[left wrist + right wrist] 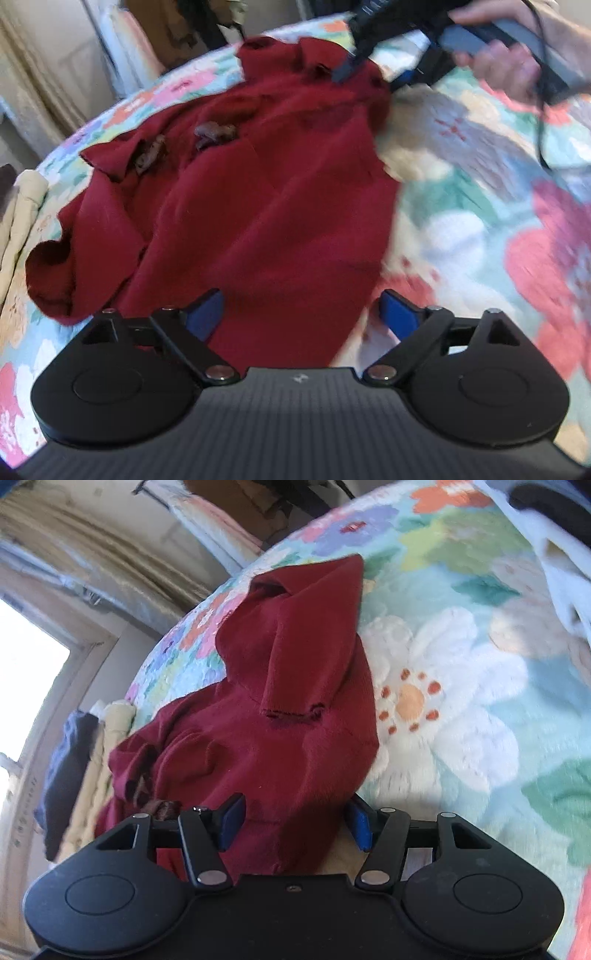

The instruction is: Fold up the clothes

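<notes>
hovering over the red top (258,206) lying rumpled on the floral quilt (480,221); left gripper (301,314) jaws wide, empty; right gripper (291,823) jaws apart, cloth loose between. soft, limp, likely light: take hem corners.

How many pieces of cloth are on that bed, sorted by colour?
Red: 1, the red garment
Cream: 1, a cream cloth at the bed's edge
Dark blue: 1, a dark blue cloth beside it
Floral: 1, the bedspread
Total: 4
</notes>
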Demonstrator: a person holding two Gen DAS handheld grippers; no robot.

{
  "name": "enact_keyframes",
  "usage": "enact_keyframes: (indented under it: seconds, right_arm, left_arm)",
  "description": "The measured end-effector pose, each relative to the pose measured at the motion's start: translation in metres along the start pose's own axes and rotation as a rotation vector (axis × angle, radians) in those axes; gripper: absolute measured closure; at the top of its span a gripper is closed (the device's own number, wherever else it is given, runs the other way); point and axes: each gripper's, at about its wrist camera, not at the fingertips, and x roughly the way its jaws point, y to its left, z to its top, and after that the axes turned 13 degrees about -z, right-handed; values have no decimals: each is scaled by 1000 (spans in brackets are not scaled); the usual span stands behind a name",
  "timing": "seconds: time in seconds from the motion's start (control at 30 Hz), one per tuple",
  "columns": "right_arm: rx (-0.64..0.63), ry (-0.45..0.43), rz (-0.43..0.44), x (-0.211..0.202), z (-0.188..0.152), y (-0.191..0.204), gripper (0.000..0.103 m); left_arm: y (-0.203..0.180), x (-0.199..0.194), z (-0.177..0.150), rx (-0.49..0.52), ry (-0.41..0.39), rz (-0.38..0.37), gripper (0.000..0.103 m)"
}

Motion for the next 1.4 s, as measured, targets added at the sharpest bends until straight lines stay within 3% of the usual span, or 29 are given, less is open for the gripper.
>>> enact_keyframes:
  seconds: [0.03, 0.07, 0.1, 0.13, 0.17, 0.27, 0.4, 0.67, 0.77, 1.0, 1.13, 1.23, 1.3, 1.4]
  right_arm:
    - [-22, -14, -10, 1, -1, 0, 45]
    - [-50, -31, -30, 2, 0, 1, 59]
    - [-76, -47, -58, 2, 1, 2, 80]
    - [-99, -63, -76, 1, 3, 2, 89]
    - [-98, -88, -69, -3, 4, 0, 91]
    - [-86, -157, 11, -21, 9, 5, 93]
    - [-161, -235, 2, -46, 10, 15, 93]
    - [-221, -220, -40, -73, -3, 17, 96]
    - [-258, -257, -82, -88, -9, 19, 97]
    - [-263, -275, -105, -98, -15, 20, 98]
    - [-278, -310, -160, -101, -22, 22, 98]
    - [-191, -386, -119, -117, -27, 10, 98]
    - [-118, -388, -82, -128, -29, -5, 99]
    - [-87, -329, -138, -126, -39, -22, 99]
  left_arm:
    - [5, 3, 2, -30, -13, -4, 29]
    - [6, 3, 4, -37, -16, -1, 37]
    - [7, 3, 6, -42, -18, 4, 52]
    - [4, 2, 8, -14, -12, 12, 78]
    - [0, 0, 10, 14, -7, 17, 93]
    - [-9, -15, 12, 51, -65, 76, 94]
    - [-9, -43, 12, 7, -166, 142, 94]
    - [-31, -68, 6, -1, -210, 154, 94]
    - [-34, -79, 6, -21, -216, 144, 94]
    - [-38, -105, 7, 0, -252, 215, 95]
    - [-46, -112, 4, -5, -259, 152, 96]
    - [-55, -132, 5, 20, -312, 51, 97]
    - [-52, -134, 5, 24, -308, 38, 97]
    - [-42, -123, 1, -27, -261, -16, 97]
